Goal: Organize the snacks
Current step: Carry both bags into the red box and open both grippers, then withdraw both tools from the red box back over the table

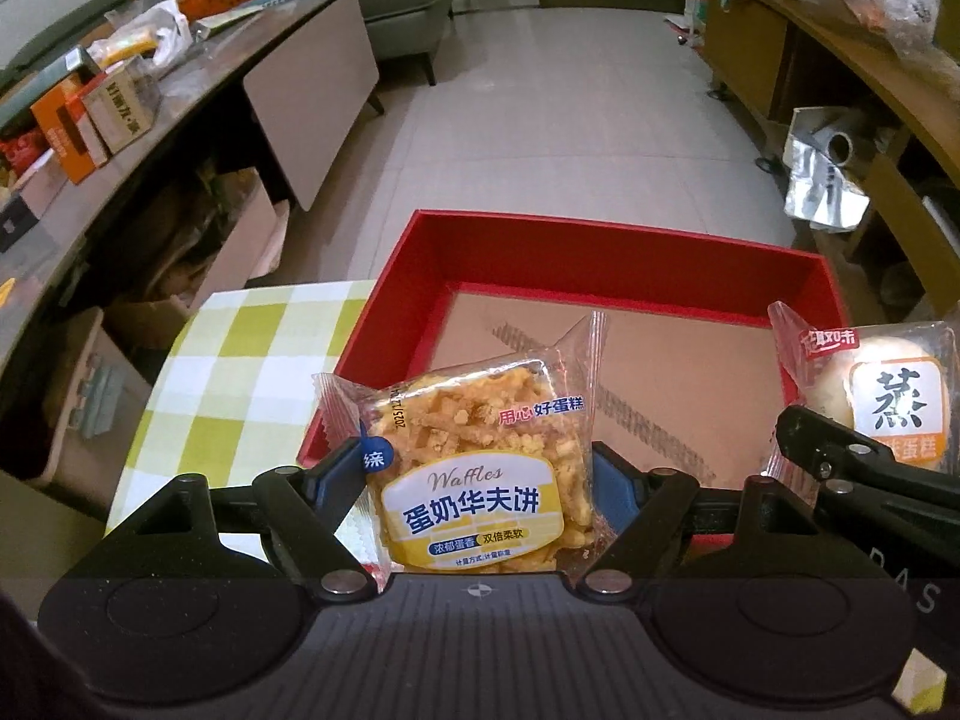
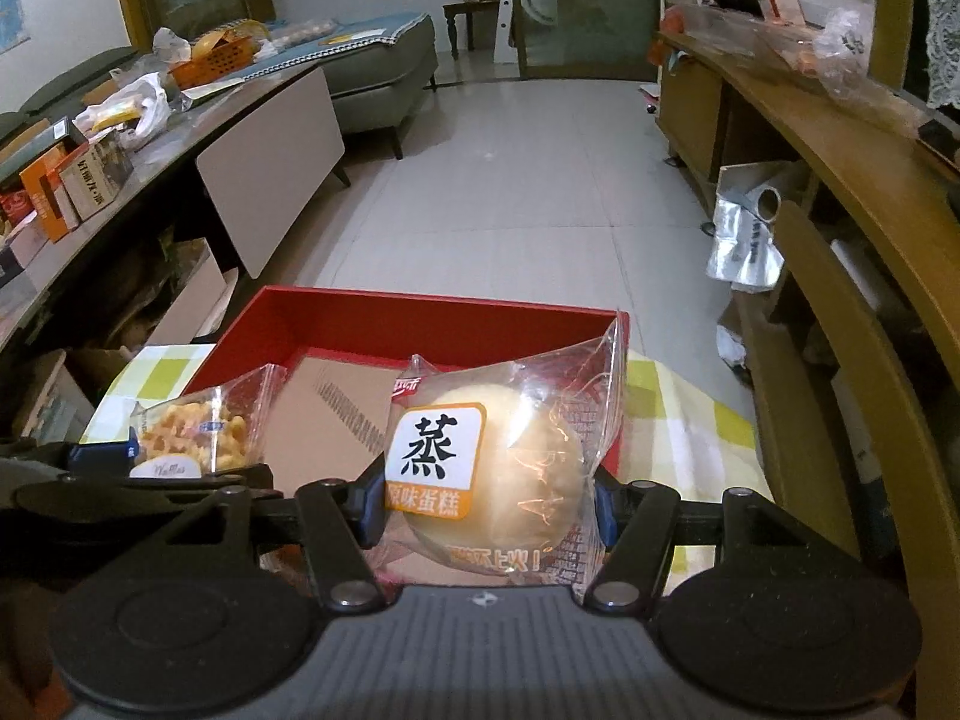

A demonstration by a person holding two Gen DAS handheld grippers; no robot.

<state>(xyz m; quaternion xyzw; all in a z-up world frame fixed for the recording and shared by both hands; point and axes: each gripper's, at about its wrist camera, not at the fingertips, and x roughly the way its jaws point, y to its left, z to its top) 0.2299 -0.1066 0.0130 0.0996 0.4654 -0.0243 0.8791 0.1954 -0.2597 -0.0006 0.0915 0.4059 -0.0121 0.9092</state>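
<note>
Left hand-held gripper (image 1: 480, 474): waffle pack (image 1: 474, 468) | right (image 2: 486, 504): cake (image 2: 498, 474)

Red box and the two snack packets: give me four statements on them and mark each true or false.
1. The left gripper holds a waffle packet between its jaws. True.
2. The right gripper is empty. False: it grips a steamed cake packet.
3. The red box already holds several snacks. False: only its bare cardboard floor shows.
4. The box sits on a yellow checked cloth. True.
</note>
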